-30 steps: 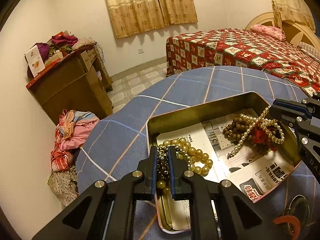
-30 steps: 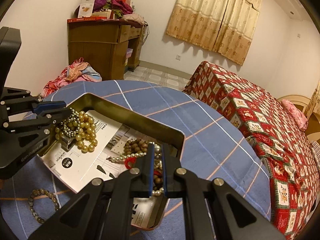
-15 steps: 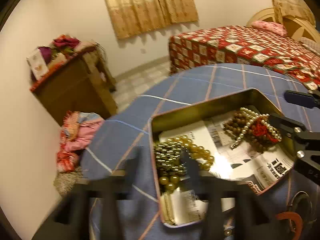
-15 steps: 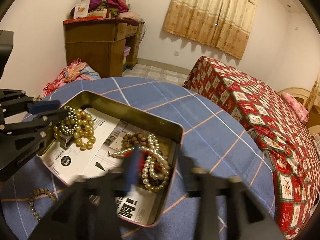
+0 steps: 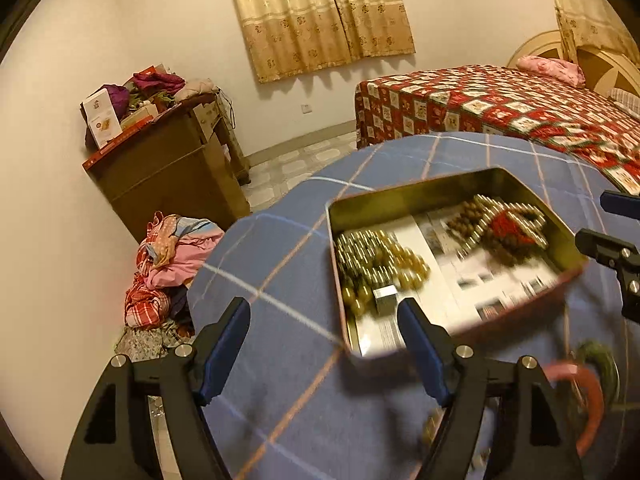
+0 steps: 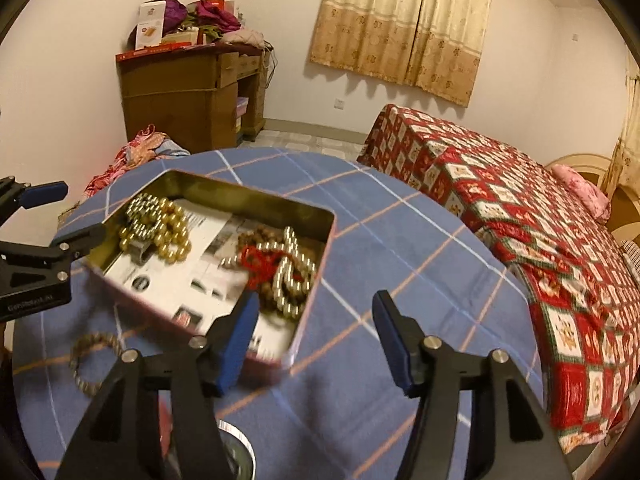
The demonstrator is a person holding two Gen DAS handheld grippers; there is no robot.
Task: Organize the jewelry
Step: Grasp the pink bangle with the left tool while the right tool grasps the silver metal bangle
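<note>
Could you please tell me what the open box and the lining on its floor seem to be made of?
The box looks like thin metal: its inner walls have a dull gold sheen and a rolled rim. The lining appears to be printed paper, white with dark text blocks, though blur hides details.

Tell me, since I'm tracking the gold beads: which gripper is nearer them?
Left. The left gripper is just short of the gold beads at its end of the tin, jaws opening and empty. The right gripper is by the far end, nearer the pearls.
</note>
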